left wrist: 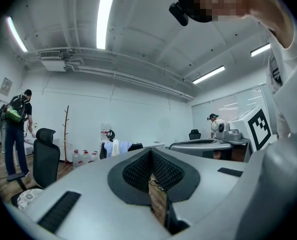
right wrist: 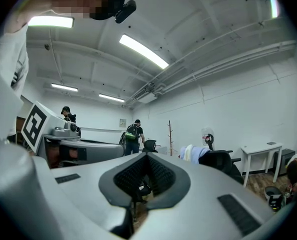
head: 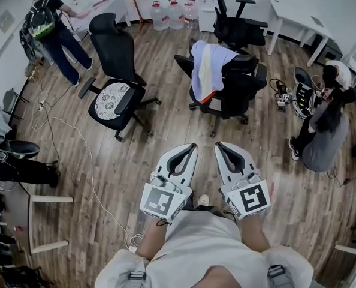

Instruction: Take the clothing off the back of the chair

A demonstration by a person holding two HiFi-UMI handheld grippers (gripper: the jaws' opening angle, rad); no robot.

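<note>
Closest to me are my two grippers, held out level side by side over the wood floor (head: 106,221). My left gripper (head: 192,147) has its jaws pressed fully together, the ribbed black pads meeting with nothing between them. The left gripper view (left wrist: 151,152) shows only floor past the seam. My right gripper (head: 219,146) is the same, jaws closed tight on nothing (right wrist: 146,157). Each carries a marker cube (head: 162,201) near my wrists, printed with a black-and-white square pattern, not letters.

The clothing (head: 207,68) hangs over the back of the chair (head: 241,83) straight ahead of my fingertips and well apart from them. It is a pale lavender-white garment with a yellow strip and an orange edge at its lower corner. It also shows draped there in the left gripper view (left wrist: 116,147) and the right gripper view (right wrist: 193,153).

To the left of the chair stands a second chair (head: 115,71) with a lace cushion on its seat. Behind them, bottles (head: 172,14) line the wall, and a white table (head: 298,23) stands at the right. A person with a green backpack (head: 49,29) stands far left, and another crouches at the right (head: 325,125).
</note>
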